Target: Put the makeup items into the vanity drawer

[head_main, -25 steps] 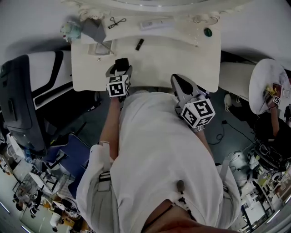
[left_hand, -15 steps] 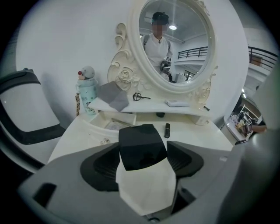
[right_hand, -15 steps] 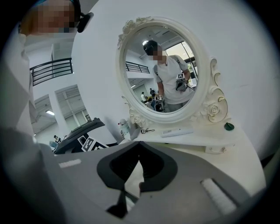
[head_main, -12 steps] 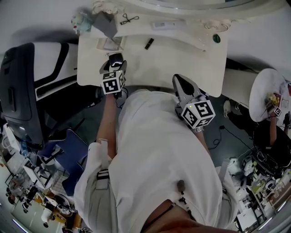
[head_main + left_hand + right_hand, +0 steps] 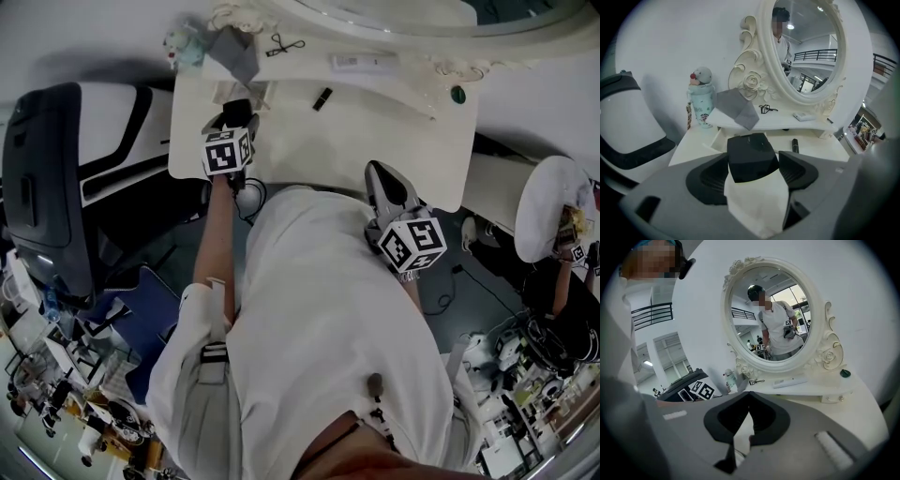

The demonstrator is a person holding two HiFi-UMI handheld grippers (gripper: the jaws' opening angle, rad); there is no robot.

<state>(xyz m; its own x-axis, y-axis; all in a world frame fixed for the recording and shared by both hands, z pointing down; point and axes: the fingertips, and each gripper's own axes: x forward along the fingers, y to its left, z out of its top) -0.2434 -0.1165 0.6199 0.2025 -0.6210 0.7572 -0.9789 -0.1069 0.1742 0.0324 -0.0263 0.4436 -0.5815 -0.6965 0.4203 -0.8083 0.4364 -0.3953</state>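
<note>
Currently left gripper (image 5: 754, 180) grasps a black-and-white box (image 5: 751, 157); right gripper (image 5: 748, 413) clenched, empty. Box could catch the drawer (image 5: 714, 139) rim.

We take this for a lab or workshop hall with a bedroom corner staged inside it. A white vanity counter (image 5: 375, 131) with a carved oval mirror (image 5: 806, 47) stands against a bare white wall (image 5: 670, 37). Round it we see benches (image 5: 66, 384) heaped with gear, cables (image 5: 457, 274) loose on the floor (image 5: 178, 244), and a large black-and-white machine (image 5: 84, 178). The mirror reflects a high hall with a railed gallery (image 5: 813, 55) and ceiling lights (image 5: 790, 26). Another person (image 5: 561, 281) is at a round white table (image 5: 548, 187) nearby.
</note>
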